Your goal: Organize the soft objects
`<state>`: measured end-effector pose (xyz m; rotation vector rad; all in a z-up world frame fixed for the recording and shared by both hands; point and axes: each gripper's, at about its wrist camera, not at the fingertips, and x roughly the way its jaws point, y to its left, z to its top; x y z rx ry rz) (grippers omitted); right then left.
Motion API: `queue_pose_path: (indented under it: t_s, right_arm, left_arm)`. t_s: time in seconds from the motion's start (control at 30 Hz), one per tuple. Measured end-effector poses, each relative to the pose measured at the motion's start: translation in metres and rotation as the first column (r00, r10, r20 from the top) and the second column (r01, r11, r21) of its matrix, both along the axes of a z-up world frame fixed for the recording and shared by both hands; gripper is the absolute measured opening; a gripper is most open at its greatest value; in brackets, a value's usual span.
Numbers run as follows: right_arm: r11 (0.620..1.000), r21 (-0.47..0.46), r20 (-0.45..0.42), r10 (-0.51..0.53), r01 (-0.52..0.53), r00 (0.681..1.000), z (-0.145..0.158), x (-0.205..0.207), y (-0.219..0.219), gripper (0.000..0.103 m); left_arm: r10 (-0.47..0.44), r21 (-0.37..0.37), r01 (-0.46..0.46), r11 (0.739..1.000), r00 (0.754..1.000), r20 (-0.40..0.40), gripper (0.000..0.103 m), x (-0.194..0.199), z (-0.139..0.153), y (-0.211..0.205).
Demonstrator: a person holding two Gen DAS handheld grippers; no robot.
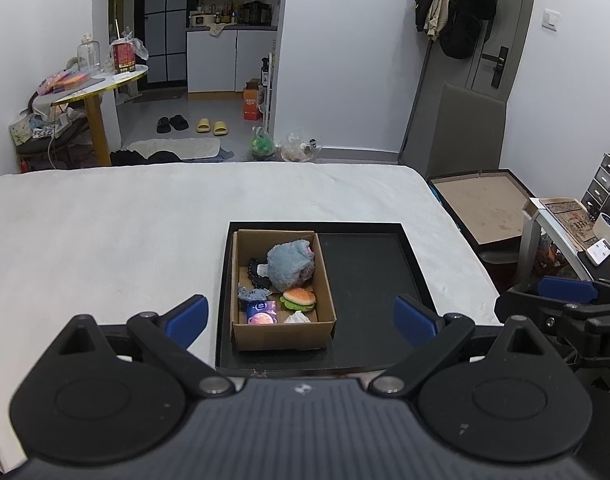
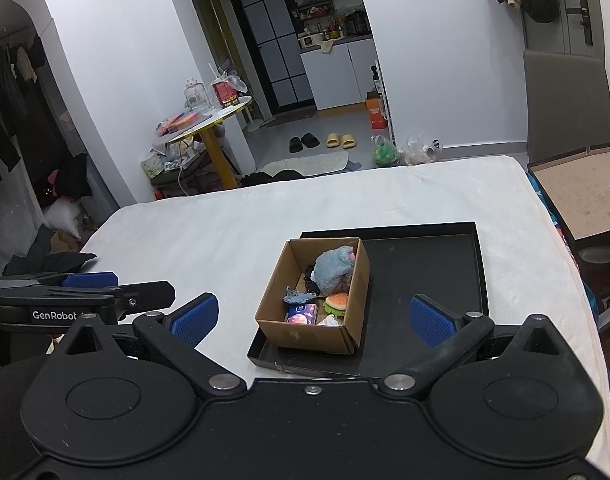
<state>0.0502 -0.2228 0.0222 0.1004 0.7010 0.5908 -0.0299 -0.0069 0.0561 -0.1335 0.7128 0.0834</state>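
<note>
A cardboard box (image 1: 325, 280) (image 2: 357, 284) stands in the left half of a black tray (image 1: 365, 268) (image 2: 425, 268) on the white bed. In it lie a grey-blue plush (image 1: 291, 266) (image 2: 335, 266), a small burger toy (image 1: 299, 299) (image 2: 337, 303), a blue packet (image 1: 261, 311) (image 2: 302, 314), a small grey-blue toy (image 1: 251, 293), a black beaded item (image 1: 257, 276) and something white (image 1: 297, 318). My left gripper (image 1: 301, 318) is open and empty, just short of the tray. My right gripper (image 2: 313, 318) is open and empty, near the tray's front edge.
The white bed (image 1: 125, 232) spreads left and behind the tray. A large open cardboard box (image 1: 481, 208) sits past the bed's right edge, with a cluttered stand (image 1: 565, 224) beside it. The other gripper shows at each view's side (image 1: 565, 308) (image 2: 65, 300).
</note>
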Motion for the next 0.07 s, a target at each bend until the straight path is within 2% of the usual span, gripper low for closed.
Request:
queue_pose_path:
  t_s: [0.07]
  right_arm:
    - [1.0,0.0,-0.001,0.0,0.0,1.0,0.0001,0.0,0.0001,0.103]
  left_arm:
    - [-0.004,-0.008,0.004,1.0,1.0,-0.004,0.098,0.0009,-0.0001,0.0006]
